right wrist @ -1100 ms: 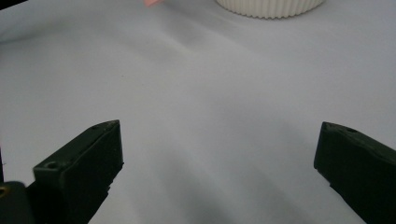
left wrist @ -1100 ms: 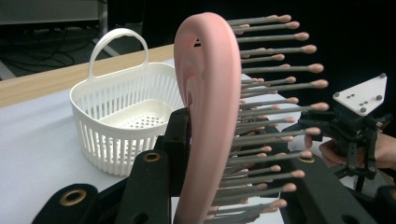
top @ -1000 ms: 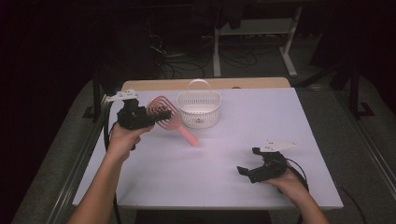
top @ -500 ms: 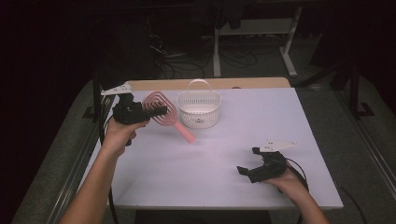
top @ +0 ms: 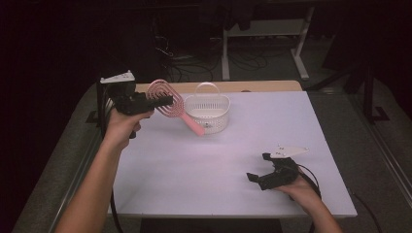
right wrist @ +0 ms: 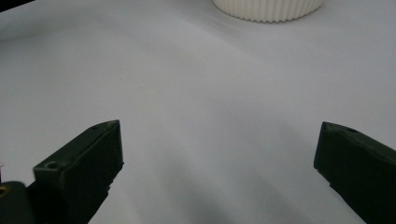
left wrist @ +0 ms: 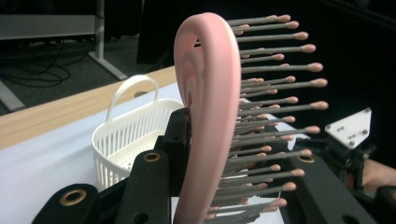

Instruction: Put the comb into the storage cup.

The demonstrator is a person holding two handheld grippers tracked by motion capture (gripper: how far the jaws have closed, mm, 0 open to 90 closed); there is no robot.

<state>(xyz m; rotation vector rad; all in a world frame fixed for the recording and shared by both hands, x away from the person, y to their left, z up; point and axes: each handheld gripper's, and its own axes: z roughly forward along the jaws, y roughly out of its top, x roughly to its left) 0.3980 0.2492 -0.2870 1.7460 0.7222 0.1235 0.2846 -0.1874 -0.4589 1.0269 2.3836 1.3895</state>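
Observation:
My left gripper (top: pixel 163 101) is shut on a pink vented hairbrush (top: pixel 170 102), held in the air over the table's far left. The brush's oval head (left wrist: pixel 210 93) stands between the jaws with its bristles (left wrist: pixel 275 84) pointing right, and its handle slopes down toward a white slotted basket (top: pixel 207 110) with a loop handle. That basket (left wrist: pixel 126 135) stands just beyond the brush. My right gripper (top: pixel 256 171) rests low on the white table (top: pixel 194 170) at the near right, open, with nothing between its jaws (right wrist: pixel 219 154).
The basket's ribbed base (right wrist: pixel 268 9) lies ahead of the right gripper. A wooden strip (top: pixel 262 86) runs along the table's far edge. Dark floor, cables and a white stand's legs (top: pixel 301 68) lie beyond. The right hand's gripper (left wrist: pixel 352 140) is behind the brush.
My left hand has lifted the hairbrush higher and drawn it a little to the left, away from the table. The right gripper has stayed put.

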